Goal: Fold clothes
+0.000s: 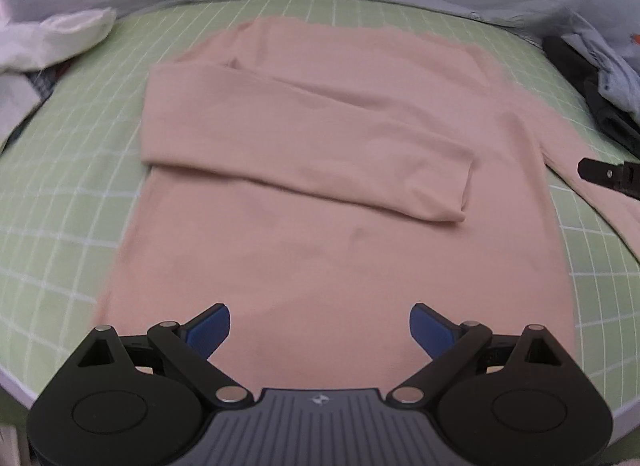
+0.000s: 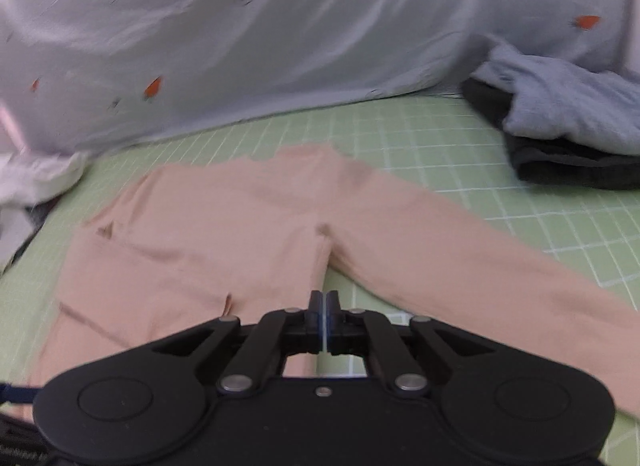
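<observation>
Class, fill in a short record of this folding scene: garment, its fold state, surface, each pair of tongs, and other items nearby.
garment: pink long-sleeved top
fold state: one sleeve folded across the body; other sleeve lies out to the side
surface: green grid mat
left tongs: open, over the hem, holding nothing
right tongs: shut
nearby: white cloth; dark and blue-grey clothes
</observation>
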`<state>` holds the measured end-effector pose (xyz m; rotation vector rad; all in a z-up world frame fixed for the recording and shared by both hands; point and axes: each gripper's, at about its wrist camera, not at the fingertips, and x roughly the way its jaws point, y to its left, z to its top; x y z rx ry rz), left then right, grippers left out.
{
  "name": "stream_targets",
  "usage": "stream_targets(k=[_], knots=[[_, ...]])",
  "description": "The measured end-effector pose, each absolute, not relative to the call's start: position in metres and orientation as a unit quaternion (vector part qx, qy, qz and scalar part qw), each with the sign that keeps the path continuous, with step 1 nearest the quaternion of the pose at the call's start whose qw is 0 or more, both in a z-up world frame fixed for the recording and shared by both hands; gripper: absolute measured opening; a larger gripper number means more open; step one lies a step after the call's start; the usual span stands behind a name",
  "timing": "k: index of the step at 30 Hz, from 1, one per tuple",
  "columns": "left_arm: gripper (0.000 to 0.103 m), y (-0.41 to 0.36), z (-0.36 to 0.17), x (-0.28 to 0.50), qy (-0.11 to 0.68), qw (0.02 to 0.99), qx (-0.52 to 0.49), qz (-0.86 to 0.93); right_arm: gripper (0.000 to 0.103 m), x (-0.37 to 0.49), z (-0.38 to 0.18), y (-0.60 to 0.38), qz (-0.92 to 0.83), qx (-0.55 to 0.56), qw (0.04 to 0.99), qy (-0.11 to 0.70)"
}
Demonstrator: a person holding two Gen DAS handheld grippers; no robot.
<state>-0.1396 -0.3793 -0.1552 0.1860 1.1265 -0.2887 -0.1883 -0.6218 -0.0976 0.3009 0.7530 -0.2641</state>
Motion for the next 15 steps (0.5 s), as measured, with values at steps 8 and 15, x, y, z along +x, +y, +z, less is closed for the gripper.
stream_targets(k=[8, 15], knots=[[0.102, -0.367, -0.176, -0.132, 0.560, 0.827, 0.020, -0.047, 0.046, -0.148, -0.114, -0.590, 0.001, 0.049, 0.916, 0.399], [0.103, -0.367, -0.181, -0.127, 0.552, 0.834, 0.013, -0.007, 0.042, -0.106, -0.135, -0.583, 0.065, 0.018, 0.905, 0.420]])
